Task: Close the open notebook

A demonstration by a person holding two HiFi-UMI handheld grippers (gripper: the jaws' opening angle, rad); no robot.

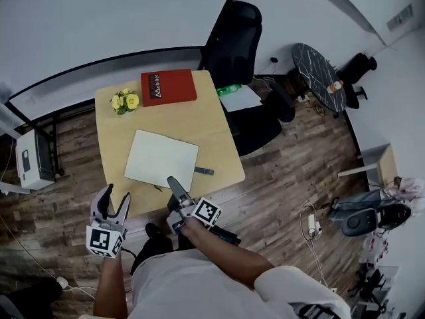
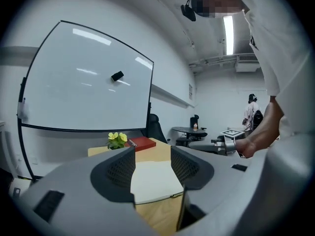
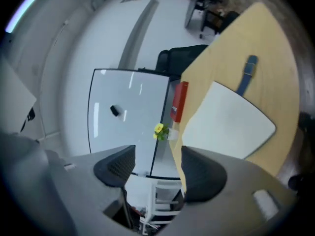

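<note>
At mid-frame in the head view, the notebook (image 1: 161, 159) lies flat on the table (image 1: 219, 138), white face up. I see my left gripper (image 1: 117, 193) at lower left, jaws apart and empty. My right gripper (image 1: 174, 183) is by the notebook's near edge, jaws also apart, nothing between them.

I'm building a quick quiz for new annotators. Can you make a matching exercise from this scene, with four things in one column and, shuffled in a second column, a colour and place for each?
Things:
1. book
2. flowers
3. notebook
4. office chair

Colour and place:
A. white, on the near half of the table
B. black, on the floor beyond the table's far right corner
C. yellow, at the table's far left corner
D. red, along the table's far edge

Pairs: 1-D, 2-C, 3-A, 4-B
</note>
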